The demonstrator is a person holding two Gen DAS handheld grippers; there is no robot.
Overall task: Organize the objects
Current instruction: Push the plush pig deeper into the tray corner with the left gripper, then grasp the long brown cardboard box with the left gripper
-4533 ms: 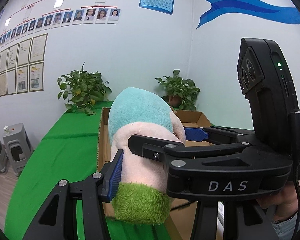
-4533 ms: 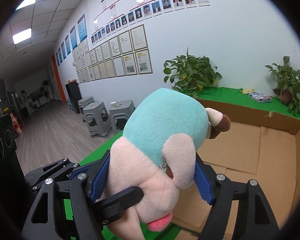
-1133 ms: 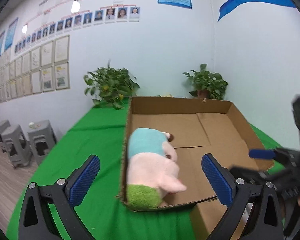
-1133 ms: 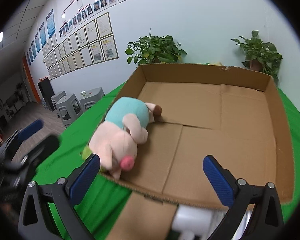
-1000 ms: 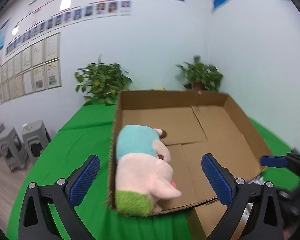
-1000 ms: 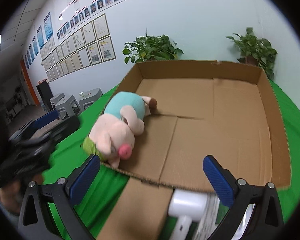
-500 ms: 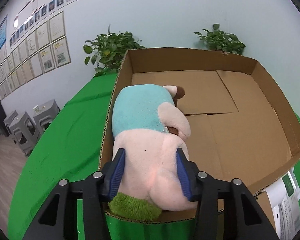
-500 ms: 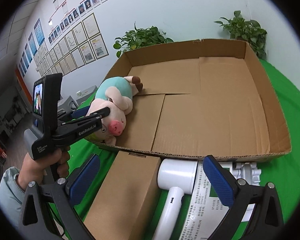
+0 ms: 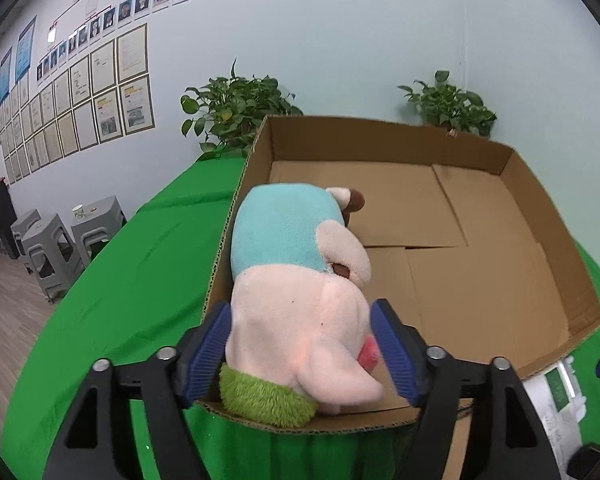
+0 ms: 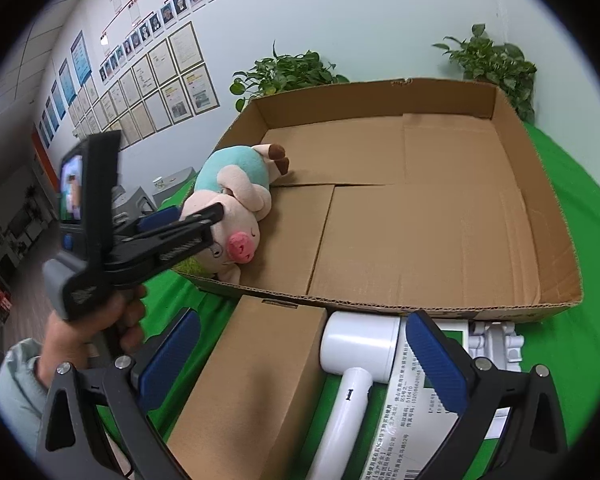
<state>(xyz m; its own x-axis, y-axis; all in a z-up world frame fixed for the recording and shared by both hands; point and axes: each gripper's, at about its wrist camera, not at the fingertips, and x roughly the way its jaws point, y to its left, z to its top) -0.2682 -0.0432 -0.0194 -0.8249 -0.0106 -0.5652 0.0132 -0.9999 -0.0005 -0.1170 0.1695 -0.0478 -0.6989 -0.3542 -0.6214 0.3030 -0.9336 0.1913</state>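
A plush pig (image 9: 296,300) with a teal body, pink head and green tuft lies in the near-left corner of a large open cardboard box (image 9: 556,216). My left gripper (image 9: 300,354) is shut on the pig's head, its blue pads pressing both sides. In the right wrist view the pig (image 10: 236,200) lies against the box's left wall (image 10: 236,120), with the left gripper (image 10: 188,224) clamped on it. My right gripper (image 10: 300,360) is open and empty, above the items in front of the box.
A small closed cardboard box (image 10: 252,384), a white hair dryer (image 10: 352,360) and a printed white package (image 10: 420,412) lie on the green tablecloth (image 9: 132,280) in front of the big box. Potted plants (image 9: 236,116) stand behind. Grey stools (image 9: 56,236) stand left of the table.
My left gripper came back to the pig in the box and closed on its head. My right gripper drew back from the box and now hangs over the items in front of it.
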